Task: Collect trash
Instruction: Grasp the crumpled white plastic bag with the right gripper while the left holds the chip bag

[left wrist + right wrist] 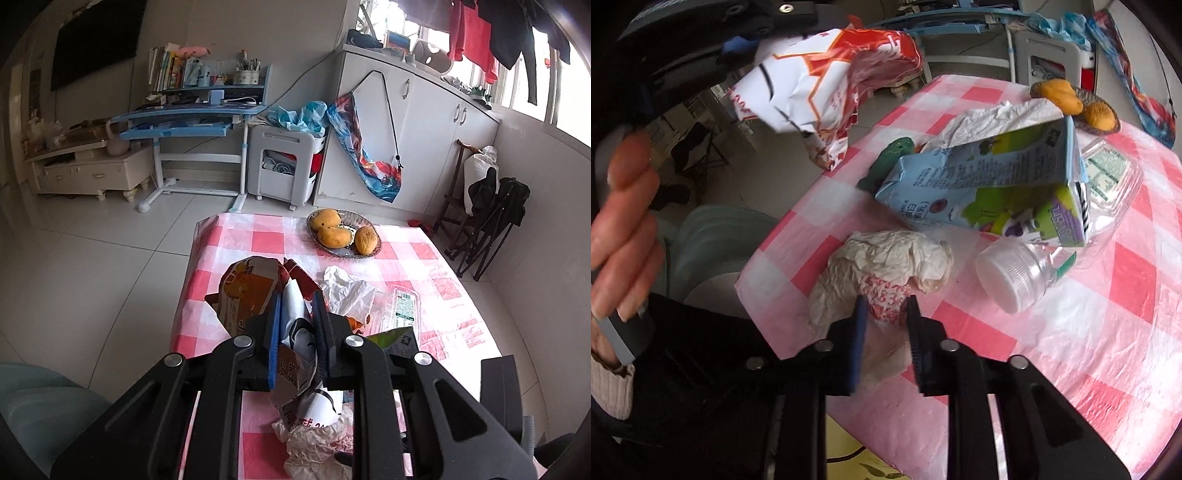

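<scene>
Through my left wrist camera, my left gripper (298,295) is drawn in narrow and clamped on a crumpled snack bag (255,291), orange and red with a white inner side. The blue pads (274,332) press the foil from both sides, and the bag bulges out above the fingertips and hangs down below them, lifted clear of the table (229,236) with its pink-and-white checked cloth. Under the gripper lies a crumpled paper wrapper (314,443) with red print. Further out on the cloth I see a white plastic bag (347,288), a clear plastic tray (404,302) with a label, and beyond them a dish (360,221) of three yellow fruits near the far edge. Through my right wrist camera, my right gripper (885,306) is also narrowed, its two fingers pointing down at the same paper wrapper (886,266); the wrapper's printed part sits between the tips and the pads appear to pinch it, while the wrapper rests on the cloth near the table's corner. Just beyond it a drink carton (990,184) lies on its side, with a clear plastic bottle (1023,273) with a white cap beside it. At upper left my left gripper (746,44) holds the snack bag (827,81) in the air, and my left hand (624,221) wraps its handle.
</scene>
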`<control>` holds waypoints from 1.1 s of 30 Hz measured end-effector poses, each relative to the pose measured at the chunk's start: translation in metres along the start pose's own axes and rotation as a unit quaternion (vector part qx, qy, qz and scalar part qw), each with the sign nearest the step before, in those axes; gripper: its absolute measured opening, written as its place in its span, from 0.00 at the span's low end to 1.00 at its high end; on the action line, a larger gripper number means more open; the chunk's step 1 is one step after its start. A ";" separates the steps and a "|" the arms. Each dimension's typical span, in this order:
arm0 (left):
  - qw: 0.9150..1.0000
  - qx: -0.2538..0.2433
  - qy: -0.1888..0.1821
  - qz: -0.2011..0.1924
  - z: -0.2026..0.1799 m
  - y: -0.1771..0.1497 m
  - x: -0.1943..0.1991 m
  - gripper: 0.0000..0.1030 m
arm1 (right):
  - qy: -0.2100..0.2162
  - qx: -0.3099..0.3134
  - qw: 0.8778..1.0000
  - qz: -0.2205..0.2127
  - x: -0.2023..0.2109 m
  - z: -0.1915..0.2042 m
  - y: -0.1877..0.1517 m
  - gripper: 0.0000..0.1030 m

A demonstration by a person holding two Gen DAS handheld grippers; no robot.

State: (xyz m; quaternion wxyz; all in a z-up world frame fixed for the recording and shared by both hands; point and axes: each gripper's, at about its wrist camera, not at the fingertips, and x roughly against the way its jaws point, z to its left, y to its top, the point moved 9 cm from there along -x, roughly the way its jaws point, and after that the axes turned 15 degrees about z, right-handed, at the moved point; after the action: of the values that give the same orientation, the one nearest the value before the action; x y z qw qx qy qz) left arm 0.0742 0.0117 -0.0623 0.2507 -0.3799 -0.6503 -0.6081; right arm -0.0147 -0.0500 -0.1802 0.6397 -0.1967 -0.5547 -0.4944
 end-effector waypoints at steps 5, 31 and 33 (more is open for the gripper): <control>1.000 0.009 0.001 -0.008 0.003 0.002 0.003 0.16 | 0.002 0.004 1.000 -0.030 0.020 -0.001 0.002 0.10; 0.999 0.011 0.021 -0.038 0.010 0.007 0.014 0.16 | 0.049 0.065 0.990 -0.116 0.105 0.003 0.010 0.09; 0.999 0.005 0.025 -0.041 0.008 0.007 0.016 0.16 | 0.054 0.080 0.989 -0.110 0.106 0.008 0.005 0.09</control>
State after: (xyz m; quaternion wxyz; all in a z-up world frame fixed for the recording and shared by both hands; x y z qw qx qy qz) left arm 0.0714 0.0222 -0.0471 0.2442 -0.3361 -0.6620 -0.6238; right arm -0.0255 -0.0855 -0.0808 0.6237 -0.0553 -0.5758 -0.5257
